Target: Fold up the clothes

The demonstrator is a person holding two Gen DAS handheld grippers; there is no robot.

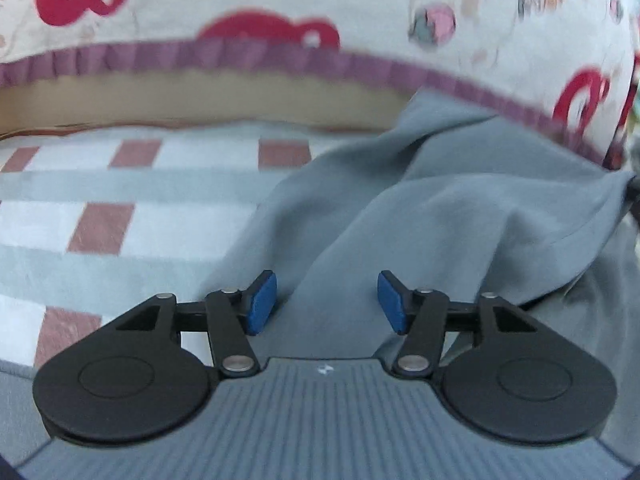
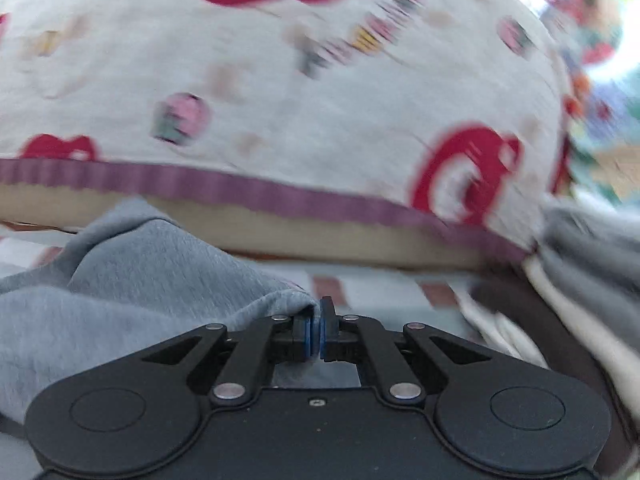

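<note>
A grey garment [image 1: 420, 216] lies rumpled on a checked bed cover [image 1: 120, 216]. My left gripper [image 1: 327, 304] is open just above the garment, with cloth lying between and under its blue pads [image 1: 262, 304]. In the right wrist view my right gripper [image 2: 319, 332] is shut on a corner of the same grey garment [image 2: 132, 280], which bunches up to its left and is lifted off the cover.
A big white pillow with red bows and a purple trim [image 1: 280, 8] lies across the back in both views [image 2: 280, 80]. A stack of folded grey, white and brown clothes [image 2: 568, 300] sits at the right.
</note>
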